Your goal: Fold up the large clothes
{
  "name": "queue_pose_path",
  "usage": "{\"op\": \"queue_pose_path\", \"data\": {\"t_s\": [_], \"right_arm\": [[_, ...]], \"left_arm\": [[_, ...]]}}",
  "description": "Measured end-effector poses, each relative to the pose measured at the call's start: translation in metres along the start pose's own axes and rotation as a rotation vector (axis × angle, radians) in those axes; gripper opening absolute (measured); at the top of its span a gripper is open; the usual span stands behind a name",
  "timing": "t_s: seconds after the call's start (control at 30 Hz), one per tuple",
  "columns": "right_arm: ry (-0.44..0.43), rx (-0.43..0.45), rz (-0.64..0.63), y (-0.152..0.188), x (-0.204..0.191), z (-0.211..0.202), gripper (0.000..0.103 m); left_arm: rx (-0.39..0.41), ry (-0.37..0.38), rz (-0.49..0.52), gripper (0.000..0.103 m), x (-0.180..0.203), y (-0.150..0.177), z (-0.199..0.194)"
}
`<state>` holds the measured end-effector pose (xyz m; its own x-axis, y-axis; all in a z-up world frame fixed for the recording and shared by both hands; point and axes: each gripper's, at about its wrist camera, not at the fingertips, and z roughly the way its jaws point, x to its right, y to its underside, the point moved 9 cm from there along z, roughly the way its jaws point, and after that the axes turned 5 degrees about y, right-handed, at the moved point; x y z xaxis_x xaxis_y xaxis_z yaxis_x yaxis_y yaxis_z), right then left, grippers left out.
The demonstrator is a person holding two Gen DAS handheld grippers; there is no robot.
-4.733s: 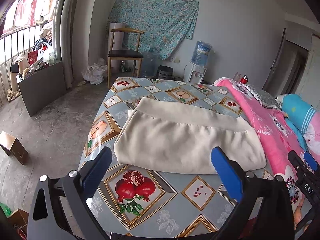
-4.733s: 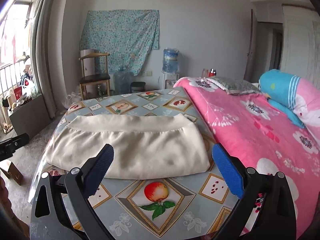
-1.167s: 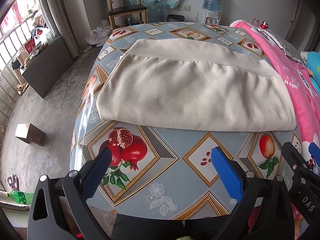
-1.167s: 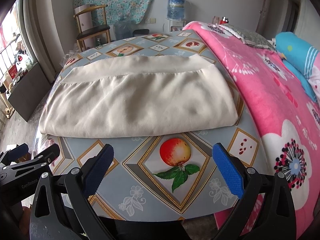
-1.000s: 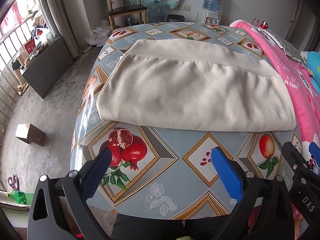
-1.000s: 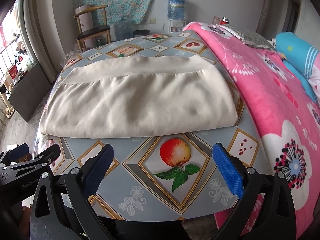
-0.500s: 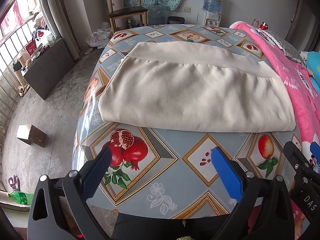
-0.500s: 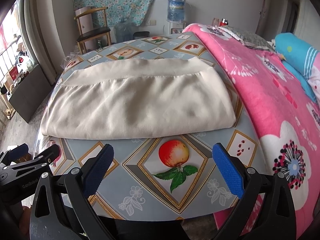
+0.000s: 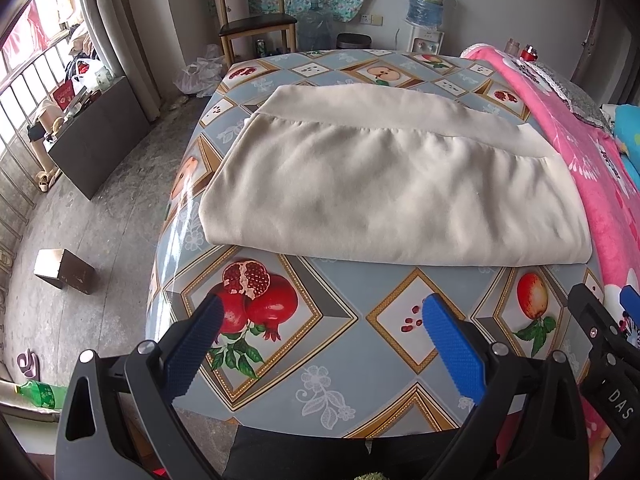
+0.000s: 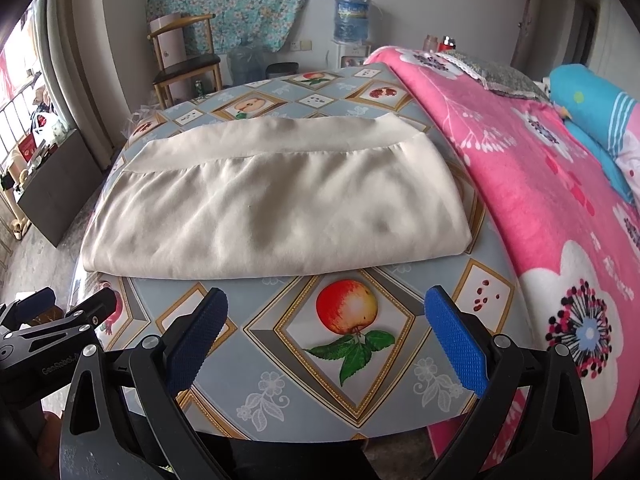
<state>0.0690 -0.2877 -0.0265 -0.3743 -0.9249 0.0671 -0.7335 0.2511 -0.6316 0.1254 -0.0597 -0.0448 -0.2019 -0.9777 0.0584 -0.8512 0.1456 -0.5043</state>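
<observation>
A cream garment (image 9: 384,184) lies folded flat in a wide rectangle on the table with the fruit-print cloth (image 9: 320,336); it also shows in the right wrist view (image 10: 276,204). Its near fold edge faces me, its band at the far side. My left gripper (image 9: 320,312) is open and empty above the table's near edge, short of the garment's left part. My right gripper (image 10: 326,308) is open and empty above the near edge, short of the right part. Each gripper shows at the edge of the other's view.
A bed with a pink floral blanket (image 10: 560,200) adjoins the table's right side. A wooden chair (image 9: 252,20) and a water dispenser (image 9: 428,12) stand by the far wall. A dark cabinet (image 9: 96,136) and a small box (image 9: 64,270) are on the floor at left.
Both grippers have tilted up and drawn back very slightly over the last second; earlier they dropped from a higher, farther view. The garment has not moved.
</observation>
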Motion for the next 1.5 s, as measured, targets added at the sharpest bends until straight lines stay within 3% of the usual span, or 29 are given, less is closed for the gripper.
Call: {"op": "queue_pose_path", "data": {"t_s": [1.5], "right_arm": [[-0.011, -0.013, -0.016, 0.0013, -0.0024, 0.0060, 0.096]], "left_arm": [[-0.003, 0.000, -0.001, 0.098, -0.0018, 0.0001, 0.0012]]}}
